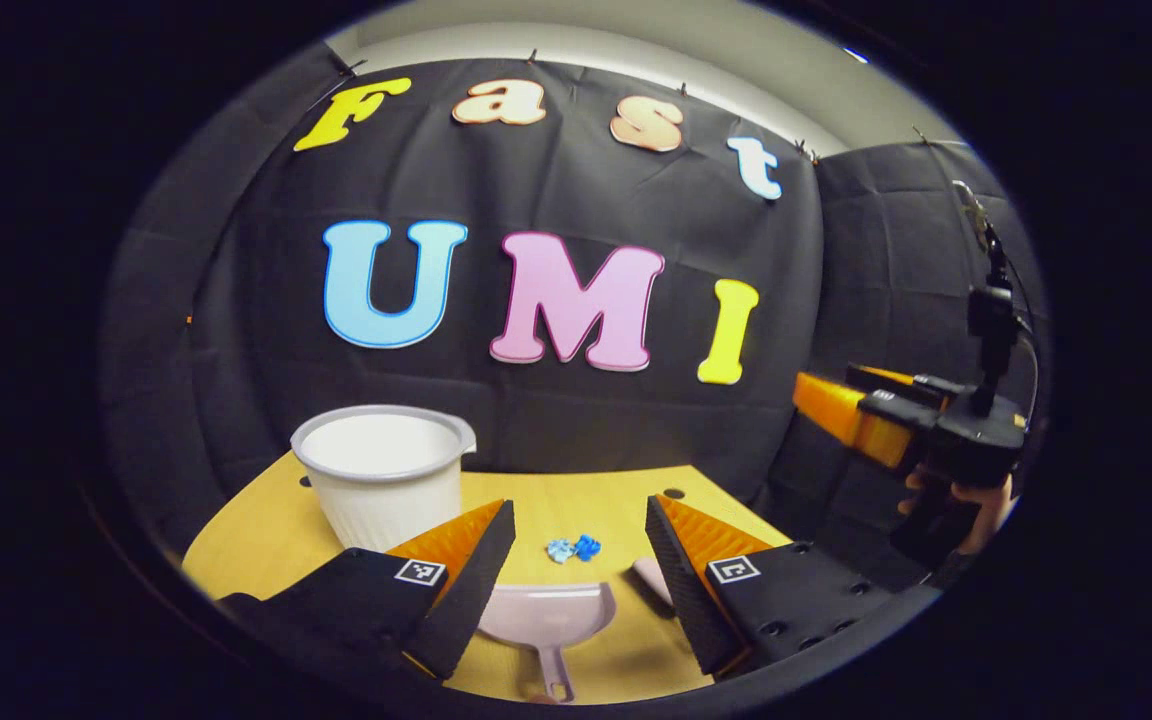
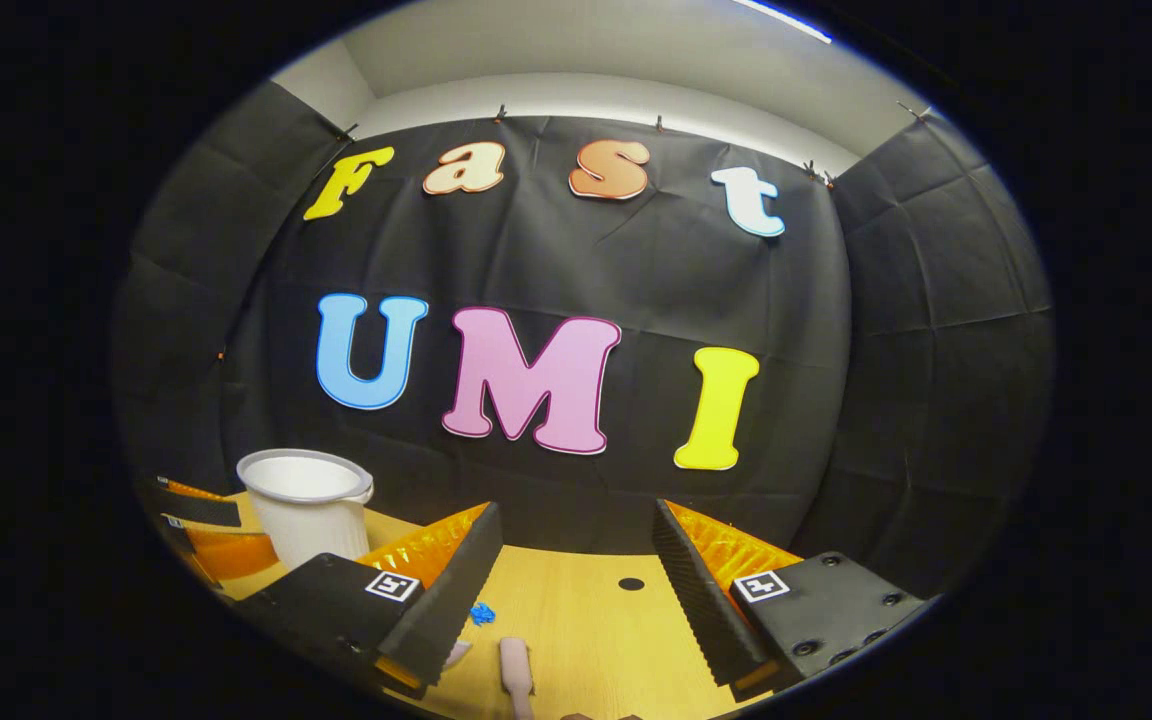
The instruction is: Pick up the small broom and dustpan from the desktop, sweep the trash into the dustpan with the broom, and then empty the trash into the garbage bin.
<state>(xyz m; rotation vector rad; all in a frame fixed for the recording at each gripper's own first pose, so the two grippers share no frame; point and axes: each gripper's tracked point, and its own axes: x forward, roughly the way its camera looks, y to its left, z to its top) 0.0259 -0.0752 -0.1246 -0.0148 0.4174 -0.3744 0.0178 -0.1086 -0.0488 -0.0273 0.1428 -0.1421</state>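
Ridged, wedge-shaped fingers of the left tool [image 1: 576,560] stand wide apart, holding nothing, above a smooth pink dustpan [image 1: 547,618] on the wood-grain counter [image 1: 266,530]. Crumpled blue trash [image 1: 573,548] lies just beyond; ribbed white bin [image 1: 383,475] far left. Right tool [image 2: 571,590] likewise wide, empty, over the broom [image 2: 515,668] handle.

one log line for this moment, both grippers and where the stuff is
left hand-held gripper: open above dustpan | right hand-held gripper: open, empty | trash: on desktop | garbage bin: upright | stage: nothing grasped
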